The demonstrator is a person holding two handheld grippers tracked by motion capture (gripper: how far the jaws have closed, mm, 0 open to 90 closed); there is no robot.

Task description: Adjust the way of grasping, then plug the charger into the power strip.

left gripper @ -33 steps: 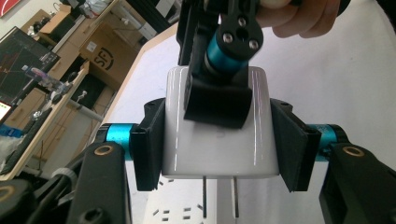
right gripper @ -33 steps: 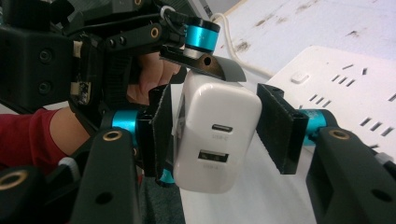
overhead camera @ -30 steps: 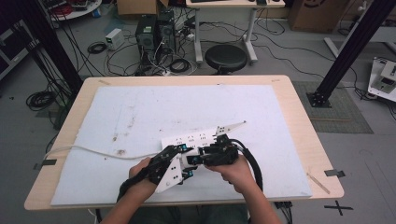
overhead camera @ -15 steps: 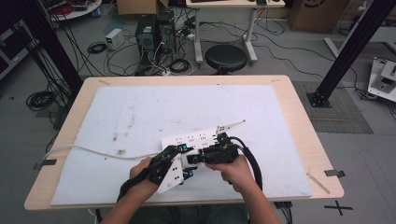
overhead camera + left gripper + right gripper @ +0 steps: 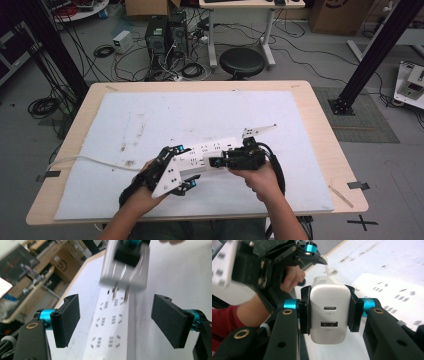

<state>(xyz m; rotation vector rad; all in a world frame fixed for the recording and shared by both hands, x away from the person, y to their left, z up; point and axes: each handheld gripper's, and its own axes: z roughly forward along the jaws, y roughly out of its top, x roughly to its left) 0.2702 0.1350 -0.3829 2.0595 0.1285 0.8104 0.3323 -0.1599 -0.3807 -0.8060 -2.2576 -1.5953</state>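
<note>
A white power strip (image 5: 207, 151) lies on the white mat, and its rows of sockets run up the left gripper view (image 5: 110, 325). My right gripper (image 5: 216, 161) is shut on a white USB charger (image 5: 329, 310), its pads pressing on both sides. In the left gripper view the charger (image 5: 125, 267) hangs blurred just above the strip with its prongs bare. My left gripper (image 5: 187, 166) is open; its jaws have just been opening. The strip runs between its pads (image 5: 68, 318) without touching them.
The strip's white cord (image 5: 90, 161) trails left off the mat (image 5: 150, 115). The wooden table's edge (image 5: 320, 115) frames the mat. Behind the table stand a black stool (image 5: 242, 62), computer towers and loose cables on the floor.
My left gripper's jaws have spread apart. My right hand has shifted a little with the charger in its grip, lifting it off the strip.
</note>
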